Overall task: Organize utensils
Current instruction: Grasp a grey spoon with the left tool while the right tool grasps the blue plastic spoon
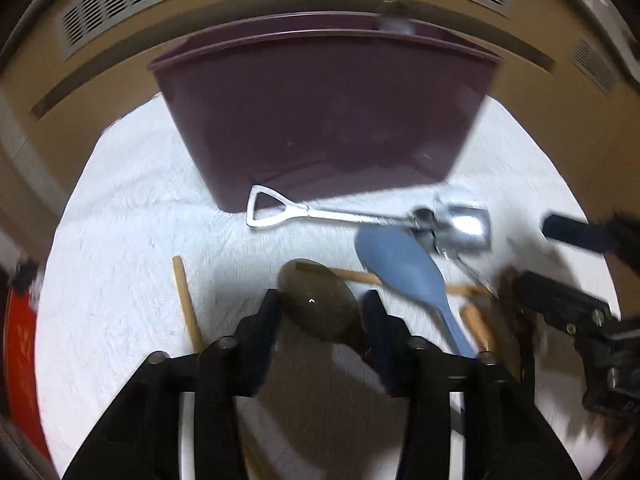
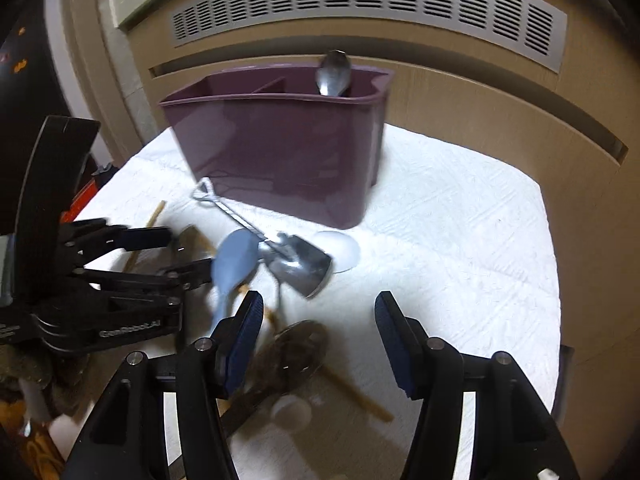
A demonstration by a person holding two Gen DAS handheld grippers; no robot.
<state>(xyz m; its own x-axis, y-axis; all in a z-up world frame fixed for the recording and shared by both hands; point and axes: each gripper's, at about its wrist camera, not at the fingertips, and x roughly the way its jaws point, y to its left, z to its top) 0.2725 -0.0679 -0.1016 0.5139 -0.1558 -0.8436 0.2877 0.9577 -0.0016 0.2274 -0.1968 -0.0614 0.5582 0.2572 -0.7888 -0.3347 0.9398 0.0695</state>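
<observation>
One steel spoon (image 2: 333, 73) already stands in the maroon caddy (image 2: 280, 140), upper centre. Shovel spoon (image 1: 360, 216), blue spoon (image 1: 404, 268), dark spoon (image 1: 320, 304) and chopsticks (image 1: 185, 300) remain on the white cloth (image 2: 460, 240). Left gripper (image 1: 320, 312) brackets the dark spoon, contact unclear; right gripper (image 2: 318, 332) gapes empty.

The only lettering that shows is a pale line of print on the black body of the left tool (image 2: 192, 254), seen from the right wrist view, low at the left edge. It seems to read "GenRobot.AI", though blur softens the letters and the spelling is not certain. A second, fainter strip of pale print sits further left on the same black body, too small and smeared to read. In the dark upper left corner of that view a few small orange marks glow, but they make no legible word. The left wrist view holds no readable text.
</observation>
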